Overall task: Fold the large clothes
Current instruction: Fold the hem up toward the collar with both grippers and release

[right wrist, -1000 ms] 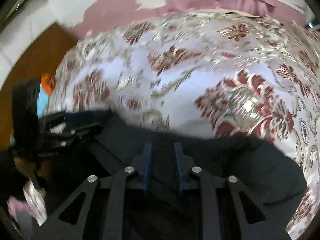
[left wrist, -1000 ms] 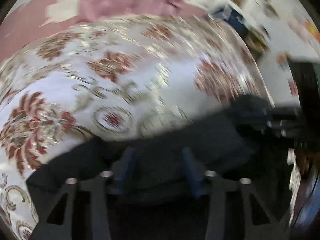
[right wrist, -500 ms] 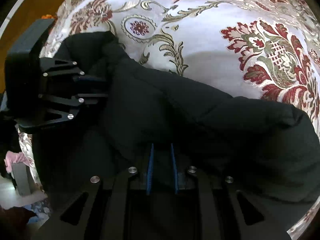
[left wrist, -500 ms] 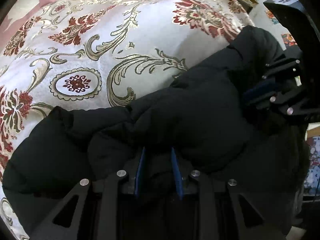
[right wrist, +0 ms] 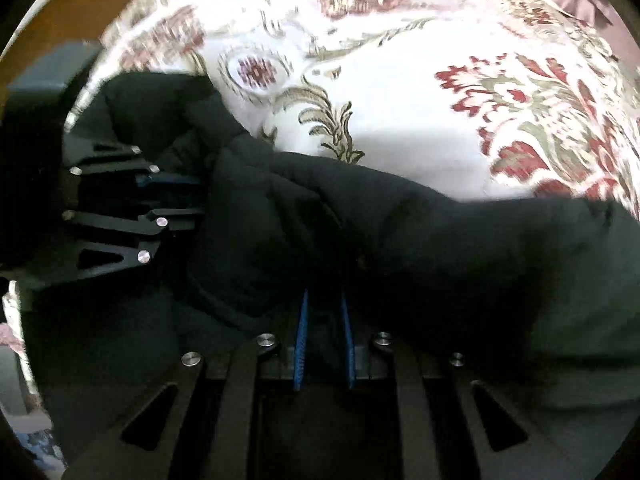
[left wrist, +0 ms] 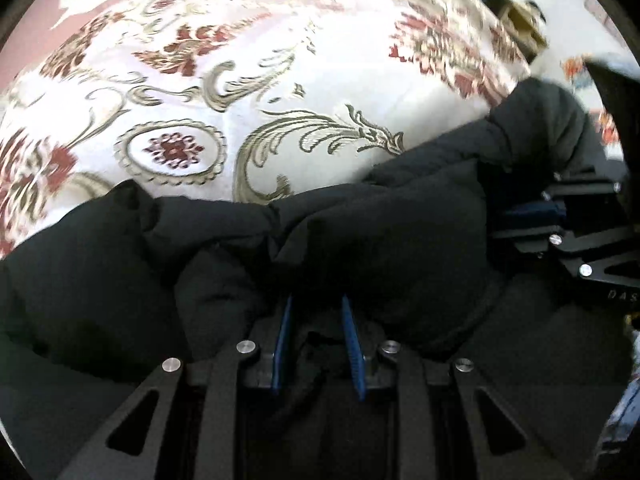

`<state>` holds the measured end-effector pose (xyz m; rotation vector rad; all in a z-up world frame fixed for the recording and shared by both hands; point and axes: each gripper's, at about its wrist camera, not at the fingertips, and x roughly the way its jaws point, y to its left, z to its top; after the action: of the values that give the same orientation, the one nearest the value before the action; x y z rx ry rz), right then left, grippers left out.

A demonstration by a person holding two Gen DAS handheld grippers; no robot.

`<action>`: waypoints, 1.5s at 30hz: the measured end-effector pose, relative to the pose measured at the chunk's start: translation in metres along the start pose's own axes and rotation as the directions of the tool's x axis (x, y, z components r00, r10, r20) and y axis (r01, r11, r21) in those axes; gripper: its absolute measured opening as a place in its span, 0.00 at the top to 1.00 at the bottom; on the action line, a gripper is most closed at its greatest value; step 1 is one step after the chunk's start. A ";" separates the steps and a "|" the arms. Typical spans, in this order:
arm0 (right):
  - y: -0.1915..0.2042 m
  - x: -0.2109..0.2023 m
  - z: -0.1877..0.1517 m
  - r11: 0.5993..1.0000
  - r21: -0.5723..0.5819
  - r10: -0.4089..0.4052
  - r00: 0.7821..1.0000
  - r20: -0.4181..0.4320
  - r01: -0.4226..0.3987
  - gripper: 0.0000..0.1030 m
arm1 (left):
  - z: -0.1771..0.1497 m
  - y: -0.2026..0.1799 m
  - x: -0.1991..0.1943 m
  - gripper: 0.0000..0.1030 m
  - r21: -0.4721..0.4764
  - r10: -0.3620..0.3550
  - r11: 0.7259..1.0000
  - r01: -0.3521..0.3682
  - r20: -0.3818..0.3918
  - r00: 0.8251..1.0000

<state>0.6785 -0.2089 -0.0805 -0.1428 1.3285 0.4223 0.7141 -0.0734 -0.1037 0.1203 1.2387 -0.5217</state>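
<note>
Bunching ahead of each claw, the black jacket (left wrist: 380,240) sits clamped in left claw (left wrist: 316,304) and right claw (right wrist: 324,300).

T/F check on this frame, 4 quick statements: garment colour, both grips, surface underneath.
1. The garment is black. True.
2. The left hand-held gripper is open and clear of the cloth. False: its blue pads are closed on a fold of the garment.
3. The right hand-held gripper is shut on the garment. True.
4. The garment lies on a bare wooden table. False: it lies on a white bedspread with red and gold floral patterns.
</note>
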 end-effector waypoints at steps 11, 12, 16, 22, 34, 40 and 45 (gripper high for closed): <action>-0.010 0.003 0.003 0.996 0.060 -0.058 0.998 -0.030 0.060 0.87 | -0.006 -0.011 0.008 0.77 -0.043 0.116 0.992 -0.119 -0.053 0.992; -0.008 0.004 0.006 0.995 0.072 -0.063 0.998 -0.029 0.065 0.87 | -0.007 -0.014 0.006 0.77 -0.046 0.133 0.990 -0.135 -0.045 0.990; -0.009 -0.018 -0.010 0.993 0.112 -0.031 0.997 0.072 0.023 0.84 | -0.012 -0.011 -0.018 0.75 -0.106 0.105 0.989 -0.105 0.000 0.994; -0.003 -0.078 -0.044 0.990 0.139 -0.061 0.963 0.264 0.025 0.46 | -0.040 0.001 -0.080 0.74 -0.348 0.061 0.938 -0.013 0.127 0.990; 0.036 -0.180 -0.090 0.987 0.151 -0.121 0.889 0.442 0.059 0.18 | -0.108 -0.040 -0.201 0.14 -0.419 0.169 0.908 -0.015 0.334 0.927; 0.062 -0.218 -0.129 0.987 0.146 -0.137 0.844 0.518 0.071 0.06 | -0.150 -0.070 -0.241 0.01 -0.396 0.251 0.915 -0.076 0.410 0.877; 0.085 -0.232 -0.167 0.980 0.170 -0.185 0.806 0.562 0.106 0.02 | -0.183 -0.081 -0.252 0.00 -0.358 0.246 0.931 -0.073 0.466 0.850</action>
<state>0.4534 -0.2378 0.1132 -0.0013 0.7299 0.2157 0.4627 0.0012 0.0826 -0.1879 0.7707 -0.1700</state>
